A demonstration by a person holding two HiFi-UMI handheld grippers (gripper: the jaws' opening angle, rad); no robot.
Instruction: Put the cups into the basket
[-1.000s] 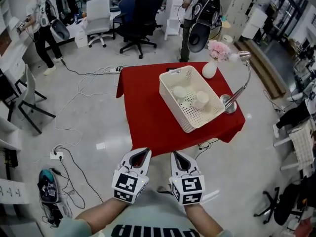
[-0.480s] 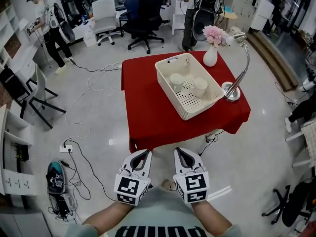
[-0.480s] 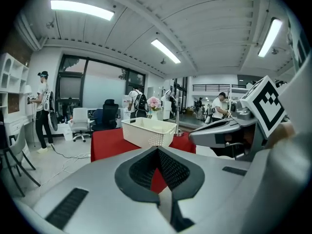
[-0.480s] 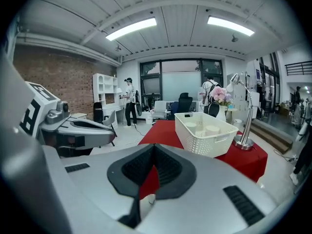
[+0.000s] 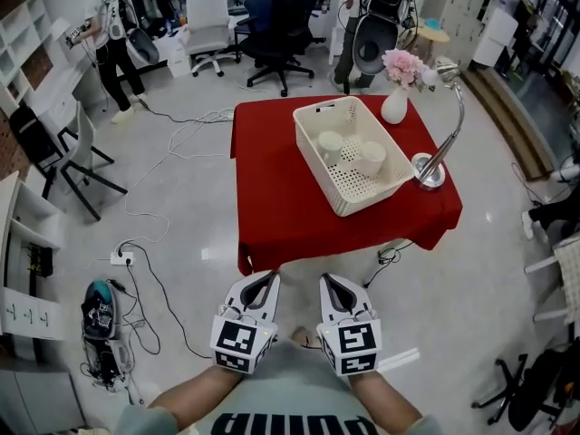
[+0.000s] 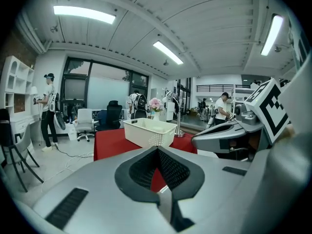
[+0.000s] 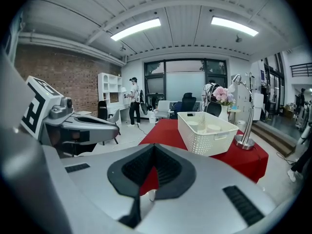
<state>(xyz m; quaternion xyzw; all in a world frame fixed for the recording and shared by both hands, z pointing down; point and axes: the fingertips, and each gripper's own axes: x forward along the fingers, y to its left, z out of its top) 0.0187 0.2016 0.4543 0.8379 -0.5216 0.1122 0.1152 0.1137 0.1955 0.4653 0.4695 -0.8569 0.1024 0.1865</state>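
A white perforated basket [image 5: 352, 196] stands on the red-clothed table [image 5: 281, 198], slightly right of its middle. Two white cups [image 5: 330, 145] [image 5: 372, 157] lie inside it. Both grippers hang side by side in front of the table's near edge, well short of the basket. My left gripper [image 5: 270, 275] is shut and empty, and so is my right gripper [image 5: 324, 278]. The left gripper view shows the basket [image 6: 148, 130] far beyond the closed jaws. In the right gripper view the basket [image 7: 207, 133] and its cups [image 7: 212, 127] lie ahead to the right.
A vase of pink flowers [image 5: 396, 105] and a desk lamp [image 5: 430, 169] stand on the table's right side. Cables [image 5: 154, 243] and a power strip [image 5: 122, 258] lie on the floor at left. Office chairs [image 5: 272, 25] and people stand beyond the table.
The head view has drifted slightly and the table's near edge now sits a little farther from the gripper tips. Both grippers stay shut and side by side.
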